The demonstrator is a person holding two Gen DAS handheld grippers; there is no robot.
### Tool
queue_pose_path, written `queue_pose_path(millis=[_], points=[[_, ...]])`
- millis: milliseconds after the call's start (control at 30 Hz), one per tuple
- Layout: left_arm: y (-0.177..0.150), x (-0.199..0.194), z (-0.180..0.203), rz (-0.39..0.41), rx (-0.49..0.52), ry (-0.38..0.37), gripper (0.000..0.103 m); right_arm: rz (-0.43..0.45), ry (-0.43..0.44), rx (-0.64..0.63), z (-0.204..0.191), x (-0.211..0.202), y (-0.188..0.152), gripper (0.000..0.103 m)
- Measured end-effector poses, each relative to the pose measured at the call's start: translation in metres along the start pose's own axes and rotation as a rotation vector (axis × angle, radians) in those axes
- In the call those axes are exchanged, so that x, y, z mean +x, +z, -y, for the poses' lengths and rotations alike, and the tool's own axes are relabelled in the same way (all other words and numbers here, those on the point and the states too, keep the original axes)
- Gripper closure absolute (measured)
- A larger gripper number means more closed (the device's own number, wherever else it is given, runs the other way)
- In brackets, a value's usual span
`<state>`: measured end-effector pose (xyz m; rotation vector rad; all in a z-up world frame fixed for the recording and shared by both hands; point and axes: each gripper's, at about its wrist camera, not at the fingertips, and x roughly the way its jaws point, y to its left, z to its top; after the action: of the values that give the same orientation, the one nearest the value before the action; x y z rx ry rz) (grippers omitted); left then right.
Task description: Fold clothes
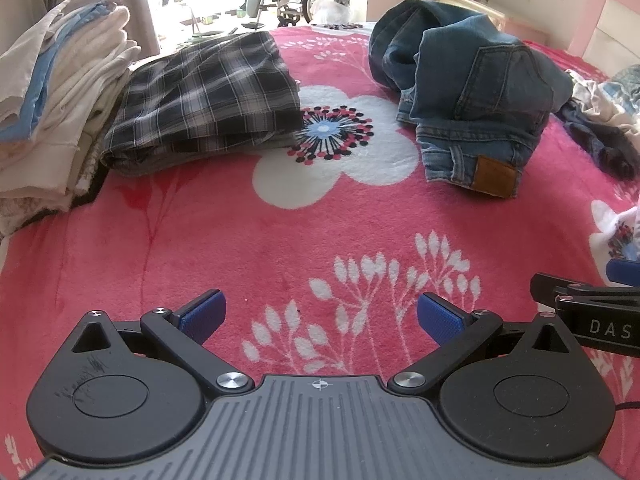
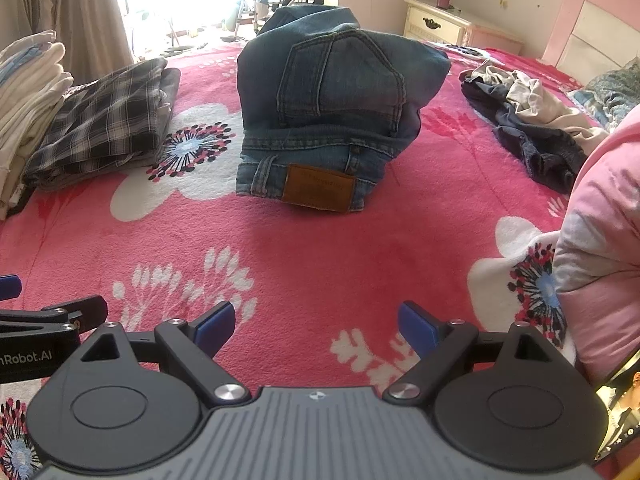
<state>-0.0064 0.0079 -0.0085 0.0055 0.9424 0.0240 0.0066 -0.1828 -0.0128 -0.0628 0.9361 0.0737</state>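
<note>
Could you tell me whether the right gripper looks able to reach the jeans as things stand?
Probably yes. The right gripper is open and empty, and the jeans lie straight ahead of it on the blanket, with only bare blanket between. The left gripper sits off to the side, clear of that path.

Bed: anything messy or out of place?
Yes. The jeans sit in a lumpy heap mid-blanket, not flat like the plaid stack. A crumpled pile of clothes lies unfolded on the right. Both grippers are open and empty.

Blue denim jeans point(image 2: 332, 120), b&w plaid shirt point(image 1: 208, 96), pink floral blanket point(image 1: 240, 248)
</note>
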Motion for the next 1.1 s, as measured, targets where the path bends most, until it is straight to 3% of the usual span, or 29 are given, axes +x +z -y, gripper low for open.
queue_pose_path(millis=[400, 633, 833, 1100], points=[[-0.001, 0.0, 0.003, 0.003, 0.013, -0.01, 0.0, 0.004, 0.0, 0.003, 0.0, 0.0, -0.001, 0.012], [0.0, 0.002, 0.002, 0.021, 0.018, -0.057, 0.0, 0.04, 0.027, 0.019, 0.005, 0.001, 0.001, 0.01], [0.009, 0.009, 0.003, 0.099, 0.039, -0.085, 0.0, 0.144, 0.027, 0.016, 0.025, 0.007, 0.013, 0.009], [0.057, 0.039, 0.003, 0.254, 0.164, -0.129, 0.0, 0.354, 0.063, 0.019, 0.064, 0.021, 0.058, 0.009]])
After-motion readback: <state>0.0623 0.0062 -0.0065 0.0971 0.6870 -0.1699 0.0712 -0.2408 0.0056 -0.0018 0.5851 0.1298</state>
